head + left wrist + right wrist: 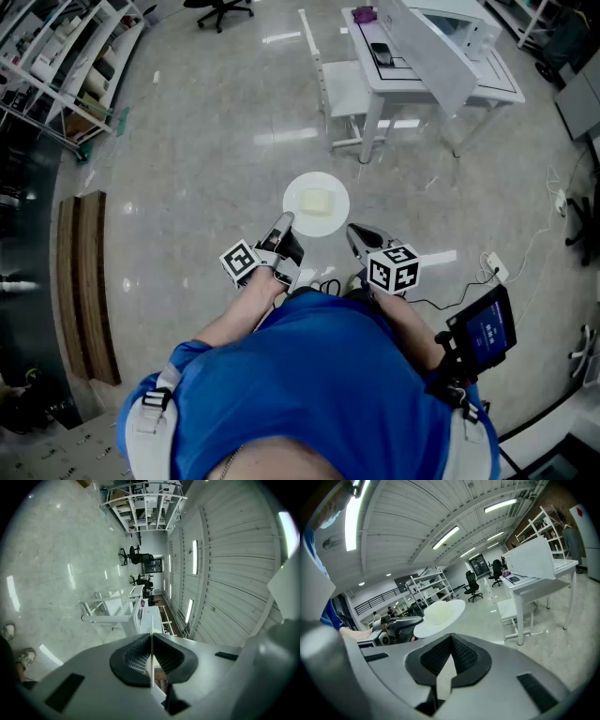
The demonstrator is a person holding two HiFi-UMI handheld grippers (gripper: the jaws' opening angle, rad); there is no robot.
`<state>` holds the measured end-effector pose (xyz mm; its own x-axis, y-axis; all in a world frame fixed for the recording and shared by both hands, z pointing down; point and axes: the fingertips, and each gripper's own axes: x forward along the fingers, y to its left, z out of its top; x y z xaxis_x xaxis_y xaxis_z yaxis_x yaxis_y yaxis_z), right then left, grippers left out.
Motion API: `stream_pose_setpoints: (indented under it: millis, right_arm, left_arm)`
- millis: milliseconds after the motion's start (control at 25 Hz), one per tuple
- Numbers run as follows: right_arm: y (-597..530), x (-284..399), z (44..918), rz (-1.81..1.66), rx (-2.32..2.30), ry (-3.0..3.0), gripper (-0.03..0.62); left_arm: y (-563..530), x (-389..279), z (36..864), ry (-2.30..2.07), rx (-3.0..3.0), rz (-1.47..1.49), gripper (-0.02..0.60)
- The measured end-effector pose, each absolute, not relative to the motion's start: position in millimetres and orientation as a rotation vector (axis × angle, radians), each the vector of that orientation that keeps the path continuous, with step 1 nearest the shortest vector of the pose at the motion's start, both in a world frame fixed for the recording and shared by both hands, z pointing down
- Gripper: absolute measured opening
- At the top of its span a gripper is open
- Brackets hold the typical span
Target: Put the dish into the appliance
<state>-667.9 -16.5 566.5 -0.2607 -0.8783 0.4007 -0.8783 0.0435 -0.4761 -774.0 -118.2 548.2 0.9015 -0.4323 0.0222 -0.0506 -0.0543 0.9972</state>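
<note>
Dish [330,223]: carried level above the floor, well short of the far counter [403,82], probably so the pale block [317,202] cannot slide.
Left hand-held gripper [284,223]: clamped on the dish's near rim.
Right hand-held gripper [356,234]: closed, empty, just right of the dish.

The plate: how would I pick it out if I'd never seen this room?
Over the shiny grey floor, ahead of the person in the blue shirt, the left gripper clamps the plate by its rim. It is round and white with a pale yellow square block on it, unlike the white table beyond.
</note>
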Motion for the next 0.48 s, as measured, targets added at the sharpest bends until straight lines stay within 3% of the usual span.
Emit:
stream_pose_setpoints:
  millis: [480]
  right_arm:
    - [-14.5,-662.4,569.6,-1.018,-1.95,2.272,0.0]
  left_arm:
    - [-118.9,-769.9,547.7,-0.373,1.609,-0.307,0.018]
